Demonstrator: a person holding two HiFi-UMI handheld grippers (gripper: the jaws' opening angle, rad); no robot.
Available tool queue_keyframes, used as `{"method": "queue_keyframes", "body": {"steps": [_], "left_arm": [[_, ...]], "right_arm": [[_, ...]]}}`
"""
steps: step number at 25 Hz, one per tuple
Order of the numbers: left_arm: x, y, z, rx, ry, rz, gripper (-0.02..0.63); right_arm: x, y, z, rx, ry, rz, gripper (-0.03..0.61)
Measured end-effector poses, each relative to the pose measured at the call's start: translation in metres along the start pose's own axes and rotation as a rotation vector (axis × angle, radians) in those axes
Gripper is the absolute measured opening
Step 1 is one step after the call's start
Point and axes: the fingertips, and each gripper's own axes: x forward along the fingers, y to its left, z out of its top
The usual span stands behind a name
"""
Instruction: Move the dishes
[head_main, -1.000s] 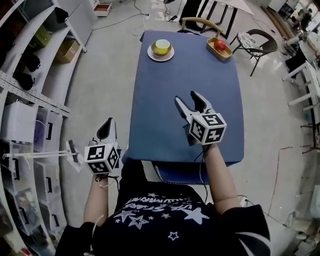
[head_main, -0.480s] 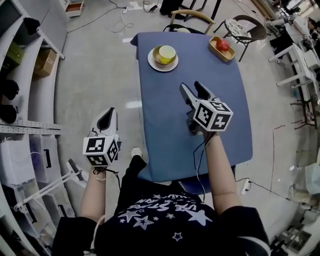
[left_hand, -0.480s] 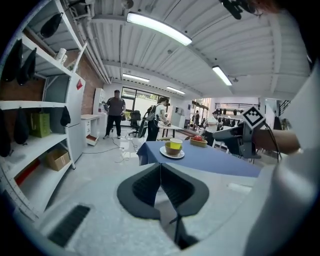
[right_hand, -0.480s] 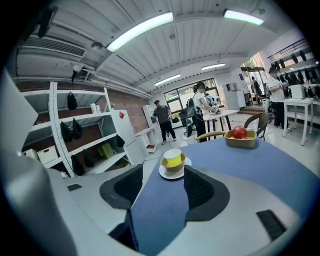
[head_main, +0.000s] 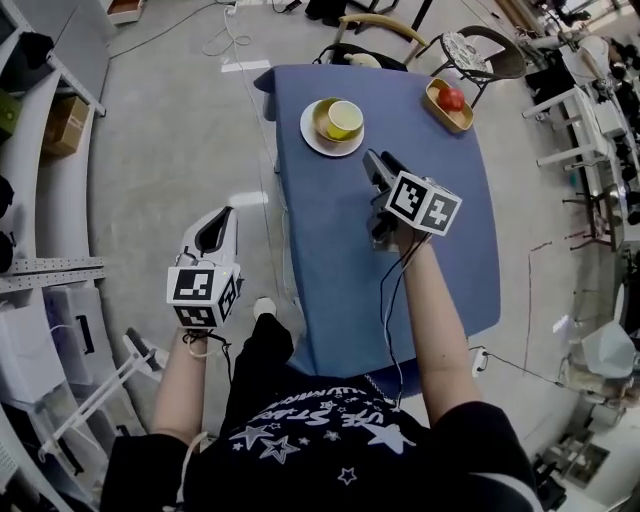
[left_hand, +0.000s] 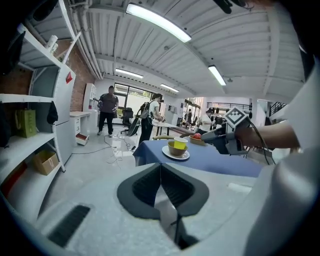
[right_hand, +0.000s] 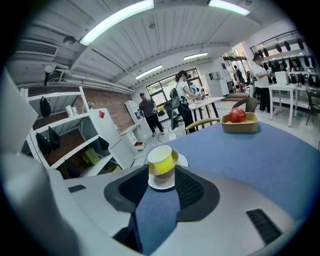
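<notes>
A white plate (head_main: 318, 135) carrying a brown bowl (head_main: 322, 112) and a yellow cup (head_main: 345, 119) sits at the far left of the blue table (head_main: 440, 250). My right gripper (head_main: 380, 161) hovers over the table just short of the plate, pointing at it. Its jaws are open and have just been closing, with nothing between them. In the right gripper view, the cup (right_hand: 161, 159) shows past the right gripper (right_hand: 161, 176). My left gripper (head_main: 214, 224) hangs over the floor left of the table. In its own view the left gripper (left_hand: 160, 168) is shut and empty.
A wooden tray (head_main: 440, 108) with a red apple (head_main: 452, 98) stands at the far right corner of the table. Chairs (head_main: 377, 30) sit beyond the far edge. Shelving (head_main: 45, 60) lines the left side. People (left_hand: 107, 108) stand far back in the room.
Both grippers have travelled forward along the table. The right one now sits close to the plate with its jaws narrower than before. The left one stays off the table's left side.
</notes>
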Motion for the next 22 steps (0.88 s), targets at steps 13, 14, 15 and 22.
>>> {"method": "queue_keyframes", "body": {"steps": [13,14,15,22], "left_arm": [[0.025,0.029,-0.017,-0.030,0.048,-0.038,0.021],[0.026,0.031,-0.019,-0.031,0.055,-0.039,0.021],[0.026,0.032,-0.020,-0.033,0.060,-0.040,0.020],[0.029,0.043,-0.032,-0.056,0.088,-0.038,0.021]], "right_arm": [[0.074,-0.014,0.026,-0.112,0.034,-0.101,0.112],[0.079,-0.016,0.027,-0.103,0.042,-0.110,0.112],[0.084,-0.019,0.028,-0.095,0.054,-0.116,0.112],[0.104,-0.020,0.027,-0.089,0.108,-0.146,0.087]]}}
